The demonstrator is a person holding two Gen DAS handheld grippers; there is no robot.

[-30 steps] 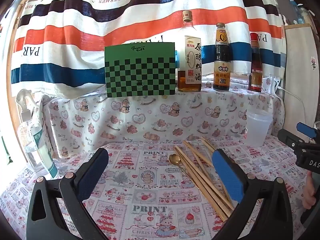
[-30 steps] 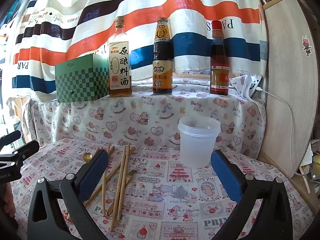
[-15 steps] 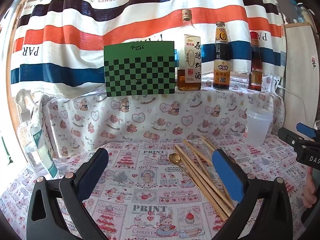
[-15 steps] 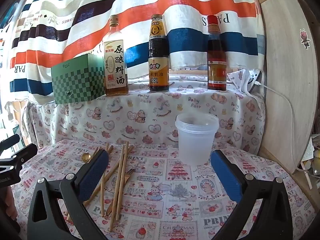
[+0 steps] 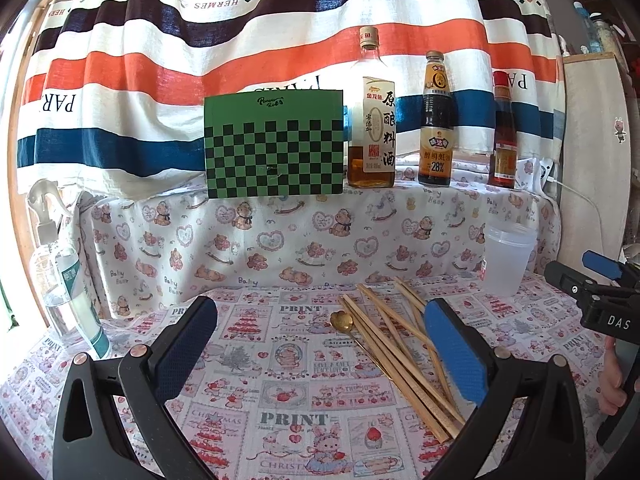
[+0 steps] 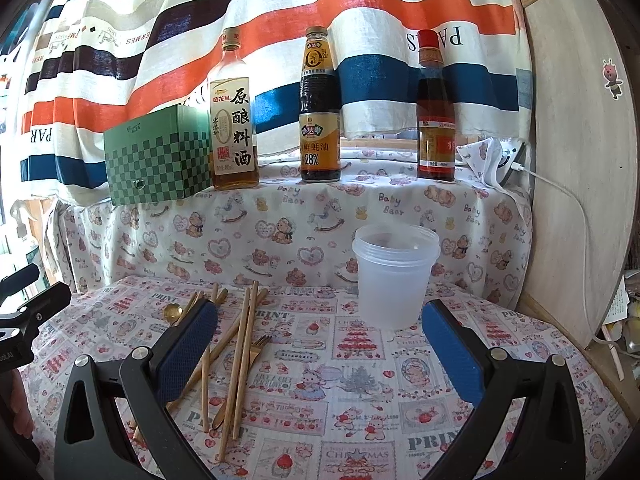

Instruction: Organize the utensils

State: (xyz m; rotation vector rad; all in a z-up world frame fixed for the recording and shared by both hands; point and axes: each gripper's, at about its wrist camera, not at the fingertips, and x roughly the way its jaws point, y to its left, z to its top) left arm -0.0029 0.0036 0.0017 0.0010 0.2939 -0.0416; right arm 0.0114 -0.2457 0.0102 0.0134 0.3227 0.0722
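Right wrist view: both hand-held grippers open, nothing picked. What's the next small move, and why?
Probably lower the right hand-held gripper toward the chopsticks lying loose on the tablecloth and close on one. The translucent cup stands upright beside them, nothing visible inside, and looks like the holder. The gold fork and gold spoon lie tangled among the sticks, so a top stick seems easiest first.

green checkered box [image 5: 274,144] | 3 bottles [image 6: 320,108] on shelf | spray bottle [image 5: 60,276] | striped curtain [image 5: 160,60]
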